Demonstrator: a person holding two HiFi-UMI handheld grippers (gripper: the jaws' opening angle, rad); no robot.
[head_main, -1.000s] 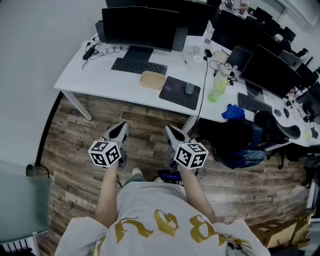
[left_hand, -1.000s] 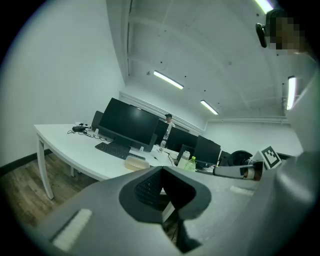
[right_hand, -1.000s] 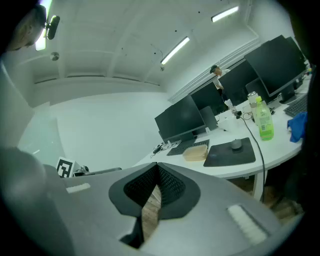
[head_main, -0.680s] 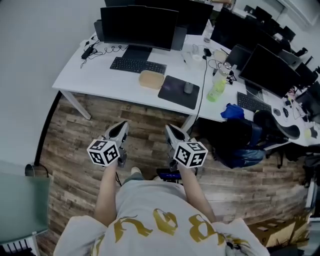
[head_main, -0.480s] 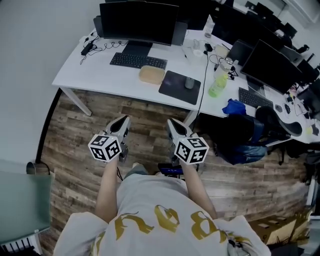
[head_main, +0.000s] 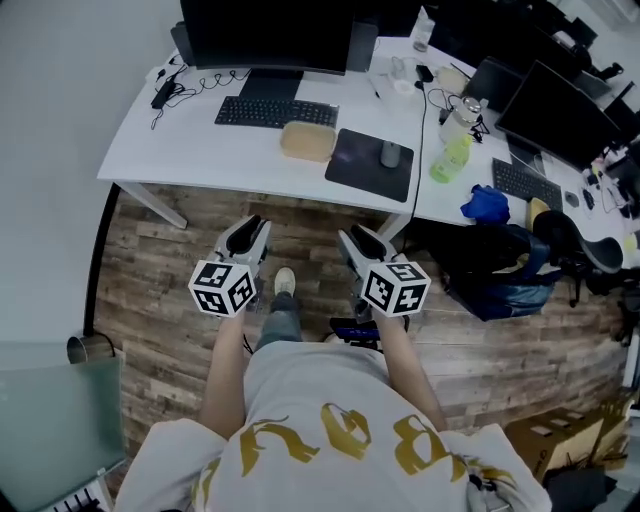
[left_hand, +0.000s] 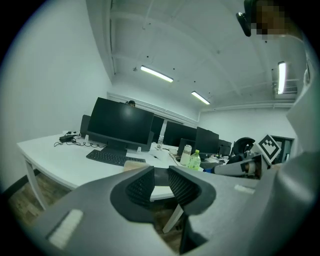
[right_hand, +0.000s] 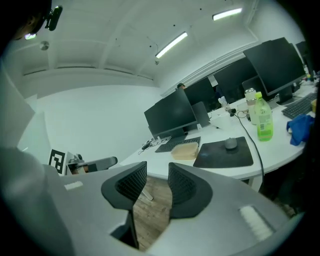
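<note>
The person stands on a floor (head_main: 160, 260) of wooden planks, with one shoe (head_main: 285, 281) set forward between the two tools. The left gripper (head_main: 246, 238) and the right gripper (head_main: 362, 243) are held side by side above this floor, near each other but not touching, and both point to the desk. In the left gripper view, the left gripper (left_hand: 161, 179) has its jaws a small way apart and nothing is between them. In the right gripper view, the right gripper (right_hand: 156, 182) also has a narrow gap, and only the floor shows through it.

Ahead of them is a white desk (head_main: 200, 150) that stands against a pale wall. The tan box (head_main: 307, 141) lies near the front edge of the desk, well apart from both grippers. It is closed, so what is inside cannot be seen. Just beside it on the right is a dark mouse pad (head_main: 360, 172) with a mouse (head_main: 390, 154) on it. Behind the box lies a keyboard (head_main: 276, 113), and behind that stands a black monitor (head_main: 265, 30).

Farther right, a green bottle (head_main: 451, 158) stands upright with yellow-green liquid in it. A blue cloth (head_main: 486, 203) lies beyond it, and a dark bag (head_main: 500, 270) sits on the floor under the desk. More monitors stand in rows farther back in the room.
</note>
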